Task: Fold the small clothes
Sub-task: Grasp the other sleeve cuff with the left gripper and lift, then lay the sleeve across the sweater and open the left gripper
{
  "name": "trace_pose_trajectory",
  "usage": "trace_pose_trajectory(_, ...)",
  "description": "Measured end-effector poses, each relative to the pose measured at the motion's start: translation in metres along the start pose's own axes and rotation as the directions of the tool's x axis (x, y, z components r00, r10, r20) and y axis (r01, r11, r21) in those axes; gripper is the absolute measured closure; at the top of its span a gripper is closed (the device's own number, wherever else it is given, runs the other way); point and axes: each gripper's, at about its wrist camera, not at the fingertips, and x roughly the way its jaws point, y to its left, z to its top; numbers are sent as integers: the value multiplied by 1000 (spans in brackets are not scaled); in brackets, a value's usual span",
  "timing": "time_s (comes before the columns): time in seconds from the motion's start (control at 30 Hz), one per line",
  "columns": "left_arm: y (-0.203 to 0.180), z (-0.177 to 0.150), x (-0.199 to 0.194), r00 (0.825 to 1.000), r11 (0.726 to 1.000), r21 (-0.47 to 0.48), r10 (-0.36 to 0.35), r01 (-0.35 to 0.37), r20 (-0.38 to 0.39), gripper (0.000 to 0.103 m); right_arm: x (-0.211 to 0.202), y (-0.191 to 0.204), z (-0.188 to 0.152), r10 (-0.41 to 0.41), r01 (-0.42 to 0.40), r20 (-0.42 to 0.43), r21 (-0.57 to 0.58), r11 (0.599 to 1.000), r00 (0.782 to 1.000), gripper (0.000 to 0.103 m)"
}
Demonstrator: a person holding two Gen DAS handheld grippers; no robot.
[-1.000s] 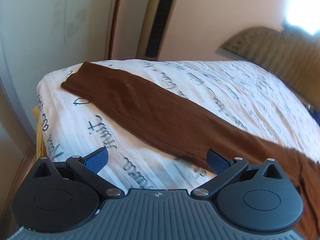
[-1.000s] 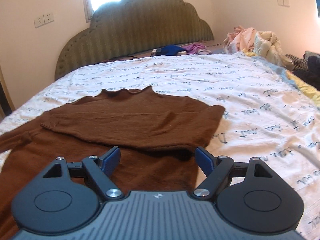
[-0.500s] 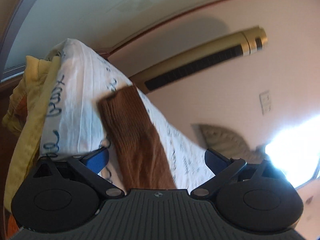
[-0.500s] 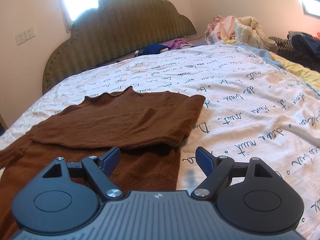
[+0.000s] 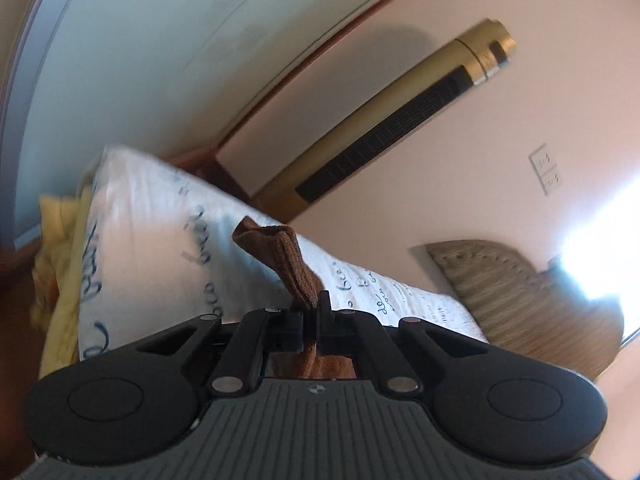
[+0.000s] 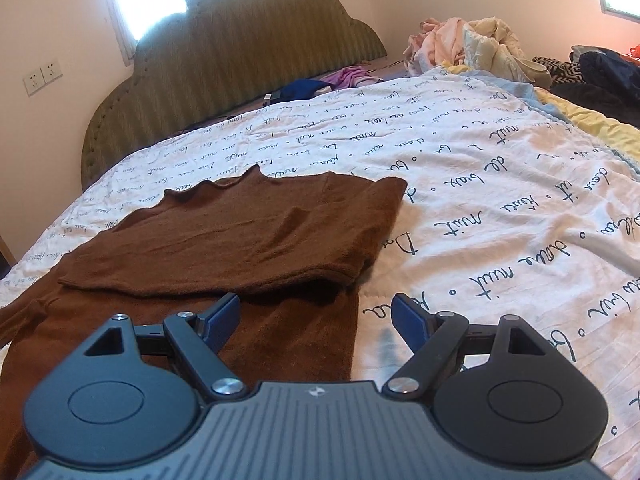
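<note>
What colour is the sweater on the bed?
The sweater is plain dark brown, seen best in the right wrist view.

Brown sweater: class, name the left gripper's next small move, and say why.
Probably carry the pinched sleeve across onto the brown sweater body. The left gripper is shut on the sleeve end, one side already lies folded over, and the right gripper hovers open.

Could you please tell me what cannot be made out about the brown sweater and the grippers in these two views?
- Left wrist view: the left gripper pinches the sleeve; its own body hides the rest.
- Right wrist view: the right gripper covers the brown sweater hem; the frame edge crops the other sleeve.
</note>
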Motion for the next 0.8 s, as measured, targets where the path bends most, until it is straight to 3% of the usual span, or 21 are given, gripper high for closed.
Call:
trace_pose_trajectory(0.1,-28,3,-12,987,986,116,102,-117,122,99,1,-3,0,-4,4,-3,4,1000,1000,20)
trace_pose_trajectory(0.2,-62,4,-16,968,965,196,134,-176,211,99,1,-6,-1,-11,11,-4,12,1000,1000,20)
trace_pose_trajectory(0.3,-103,-8,-21,972,940,308,75,-144,223,99,3,-5,-1,-9,9,-7,11,1000,1000,20)
trace_pose_trajectory(0.4,-149,-39,-30,985,890,453,-43,-38,167,99,2,5,-3,5,-5,-6,-37,999,1000,20)
trace_pose_trajectory(0.5,-193,-77,-35,987,818,568,-150,87,64,99,2,20,-5,12,-12,-5,-105,994,1000,20)
trace_pose_trajectory(0.6,-230,-123,-41,974,724,661,-221,197,-48,99,4,29,-8,20,-22,-14,-136,991,1000,20)
trace_pose_trajectory(0.8,-274,-227,-62,916,512,765,-296,391,-269,99,2,36,-12,12,-14,-13,-175,984,1000,20)
